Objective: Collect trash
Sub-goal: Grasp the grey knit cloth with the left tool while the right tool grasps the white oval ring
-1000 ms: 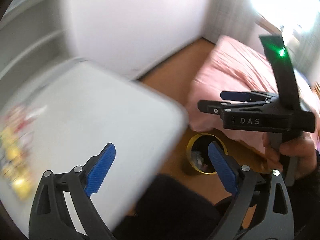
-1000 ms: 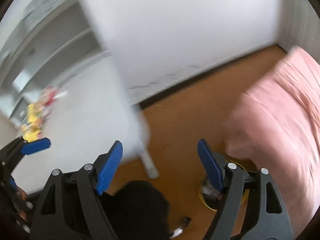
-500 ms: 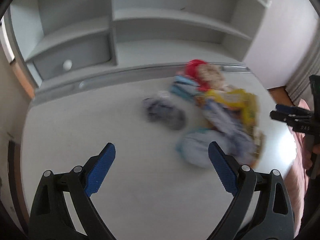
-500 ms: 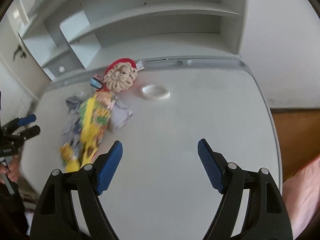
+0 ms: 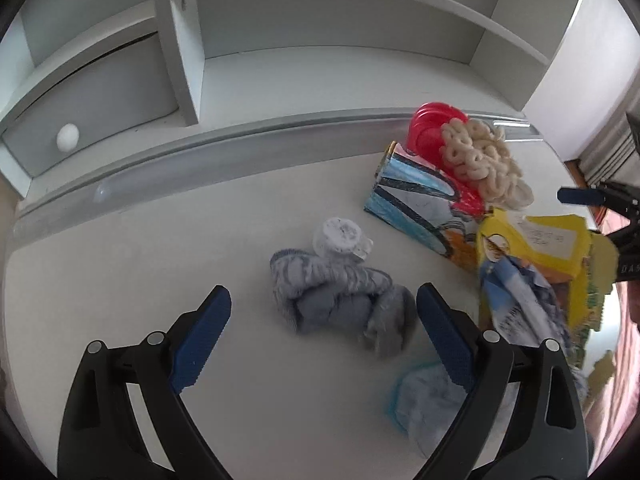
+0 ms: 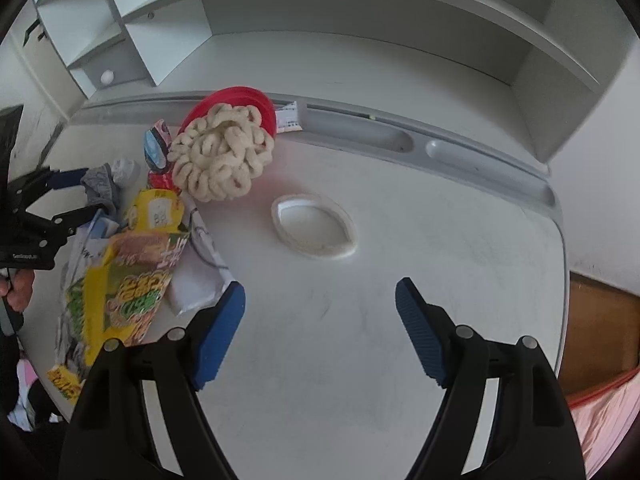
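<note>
A pile of trash lies on the white desk. A crumpled grey cloth lies just ahead of my open, empty left gripper, with a crushed white cup behind it. To the right are a blue drawn wrapper, a yellow snack bag, a red plate under a heap of puffed snack rings, and a crumpled tissue. My right gripper is open and empty over the desk. A white oval lid lies ahead of it, and the yellow snack bag lies to its left.
White shelving with a drawer and round knob rises behind the desk. A grooved pen tray runs along the desk's back edge. Brown floor and pink bedding lie beyond the desk's right edge.
Both grippers swung from the floor and bed side round to face the desk. The left one has closed in on the grey cloth. Both stayed open.
</note>
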